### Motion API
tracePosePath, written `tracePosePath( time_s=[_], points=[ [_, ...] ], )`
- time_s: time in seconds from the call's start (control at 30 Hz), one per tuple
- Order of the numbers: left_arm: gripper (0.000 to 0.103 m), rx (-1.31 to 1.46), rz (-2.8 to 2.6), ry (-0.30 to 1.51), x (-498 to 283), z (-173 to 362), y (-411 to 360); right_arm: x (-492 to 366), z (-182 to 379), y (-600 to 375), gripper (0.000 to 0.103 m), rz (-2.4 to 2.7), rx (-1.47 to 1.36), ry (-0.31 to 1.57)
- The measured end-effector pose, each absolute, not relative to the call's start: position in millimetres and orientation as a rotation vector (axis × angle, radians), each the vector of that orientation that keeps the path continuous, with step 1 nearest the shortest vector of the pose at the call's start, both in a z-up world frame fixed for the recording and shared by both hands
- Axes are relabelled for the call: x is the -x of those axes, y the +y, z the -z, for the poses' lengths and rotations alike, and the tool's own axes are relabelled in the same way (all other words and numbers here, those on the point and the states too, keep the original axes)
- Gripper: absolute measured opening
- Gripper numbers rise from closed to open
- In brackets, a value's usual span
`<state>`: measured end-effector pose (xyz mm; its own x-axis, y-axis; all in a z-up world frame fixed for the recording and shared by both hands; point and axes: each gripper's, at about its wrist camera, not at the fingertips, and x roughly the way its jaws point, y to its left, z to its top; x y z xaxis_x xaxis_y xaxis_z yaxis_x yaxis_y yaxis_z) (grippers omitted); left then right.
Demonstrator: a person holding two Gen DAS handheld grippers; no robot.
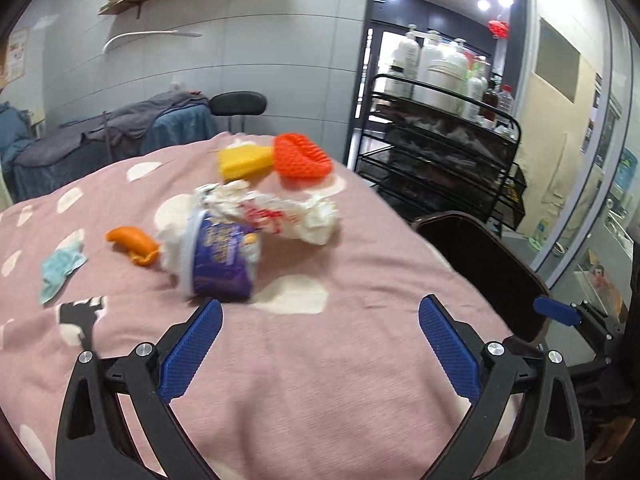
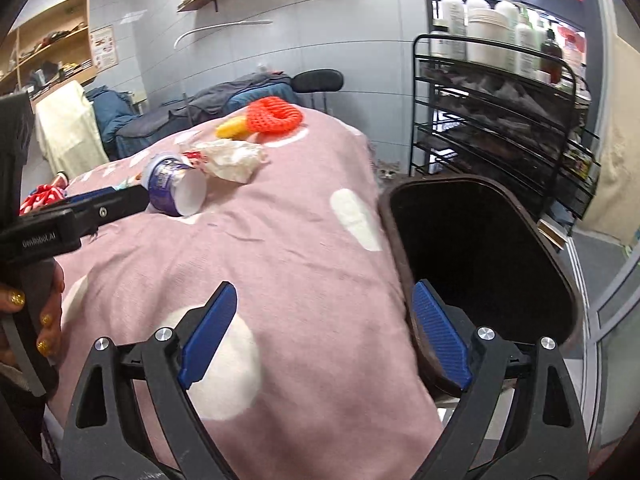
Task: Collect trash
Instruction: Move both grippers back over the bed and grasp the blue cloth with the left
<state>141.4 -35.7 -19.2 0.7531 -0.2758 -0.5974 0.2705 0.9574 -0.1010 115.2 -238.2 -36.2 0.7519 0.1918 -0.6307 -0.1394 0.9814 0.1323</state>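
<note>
Both grippers spread, empty. Ahead of left gripper: yogurt cup, crumpled wrapper uncollected; bin beside right gripper.

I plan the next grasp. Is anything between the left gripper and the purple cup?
Nothing visible. The left gripper is open and only bare pink blanket lies between it and the purple cup, tipped on its side.

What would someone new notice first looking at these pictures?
Probably the trash pile mid-bed on the pink blanket: a tipped purple cup against crumpled white paper. Beyond lie bright orange and yellow toys. A dark open bin stands off the bed's right edge.
</note>
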Motion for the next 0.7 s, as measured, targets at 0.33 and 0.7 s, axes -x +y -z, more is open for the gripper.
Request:
tracePosePath(
  time_s=[0.33, 0.7],
  points=[
    [0.097, 0.093, 0.116, 0.703, -137.7, 38.5, 55.4, -138.5, 27.0, -195.4, 0.089, -0.297, -0.029, 0.709],
    [0.097, 0.120, -0.073, 0.717, -165.5, 37.7, 143.9, -168.4, 12.1, -143.9, 0.089, -0.457, -0.029, 0.744]
  ],
)
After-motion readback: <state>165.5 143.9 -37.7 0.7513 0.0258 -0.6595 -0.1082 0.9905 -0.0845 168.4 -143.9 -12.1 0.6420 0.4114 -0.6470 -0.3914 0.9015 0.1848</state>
